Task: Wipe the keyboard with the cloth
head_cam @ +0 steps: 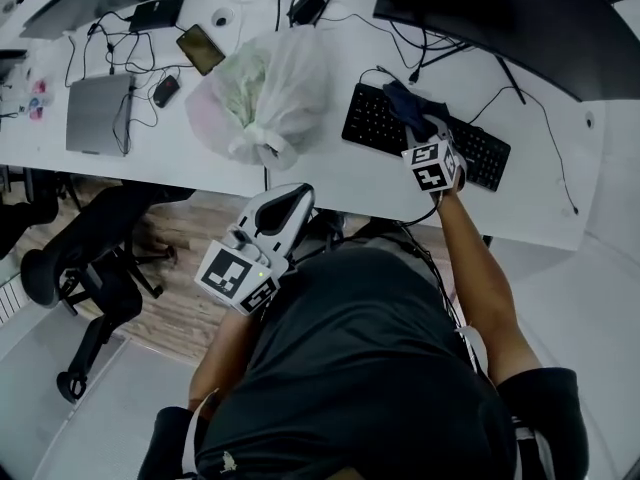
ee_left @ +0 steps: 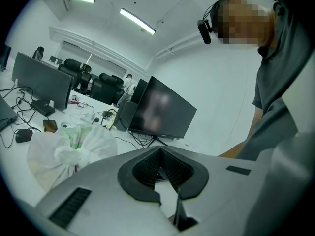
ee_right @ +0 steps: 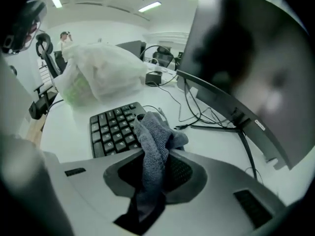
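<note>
Cloth (ee_right: 155, 146), grey and bunched, is pinched between the jaws of your right gripper (ee_right: 156, 178). Its free end pokes out past the tips and lies over the keys of the black keyboard (ee_right: 112, 129). The keyboard sits on the white table (head_cam: 330, 173), in front of a dark monitor (head_cam: 500, 13), with a knotted white plastic bag (head_cam: 262, 93) just beside it. Your left gripper (head_cam: 283, 203) hangs well apart from the keyboard, off the table's near edge, its jaws closed together on nothing.
</note>
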A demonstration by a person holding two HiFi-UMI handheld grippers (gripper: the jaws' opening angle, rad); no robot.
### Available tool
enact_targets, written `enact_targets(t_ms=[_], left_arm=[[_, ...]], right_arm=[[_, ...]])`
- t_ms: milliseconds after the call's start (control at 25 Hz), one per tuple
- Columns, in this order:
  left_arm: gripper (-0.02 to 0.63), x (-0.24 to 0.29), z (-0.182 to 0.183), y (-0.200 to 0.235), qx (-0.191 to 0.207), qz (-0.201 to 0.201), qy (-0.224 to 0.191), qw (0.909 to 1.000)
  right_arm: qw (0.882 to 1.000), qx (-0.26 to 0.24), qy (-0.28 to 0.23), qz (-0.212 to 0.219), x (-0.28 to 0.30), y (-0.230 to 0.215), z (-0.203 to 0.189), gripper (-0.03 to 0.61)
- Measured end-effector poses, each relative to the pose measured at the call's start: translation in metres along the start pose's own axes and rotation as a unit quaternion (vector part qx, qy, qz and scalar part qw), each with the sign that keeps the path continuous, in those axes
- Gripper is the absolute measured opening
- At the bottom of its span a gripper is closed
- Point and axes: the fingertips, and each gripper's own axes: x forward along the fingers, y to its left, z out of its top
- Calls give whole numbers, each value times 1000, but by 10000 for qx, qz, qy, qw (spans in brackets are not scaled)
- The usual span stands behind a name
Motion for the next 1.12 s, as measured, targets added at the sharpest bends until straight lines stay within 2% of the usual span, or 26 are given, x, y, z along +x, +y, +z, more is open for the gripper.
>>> enact_targets(t_ms=[80, 160, 360, 480, 600, 840, 1120], left_arm=[[5, -4, -6, 0, -14, 34, 27, 10000], [5, -9, -12, 2, -30, 70, 52, 10000], [5, -3, -13, 0, 1, -21, 62, 10000], [5, 3, -10, -6, 57, -114, 55, 9999], [5, 9, -9, -13, 76, -178, 100, 9998], [5, 26, -16, -29, 127, -350, 290, 9989], [5, 38, -18, -45, 160, -388, 324, 9986]], right_arm=[[9992, 295, 150, -210, -8, -28, -25, 91], [9949, 802, 382, -471, -19, -59, -54, 89], [9753, 1508, 1066, -1212, -55, -122, -130, 89], [9613, 1842, 1350, -1540, -77, -142, -165, 89], [9539, 2051, 1455, -1638, -94, -145, -186, 89], [9542, 2121, 1305, -1660, -96, -151, -198, 89], [9636, 1899, 1140, -1495, -82, -161, -200, 89]])
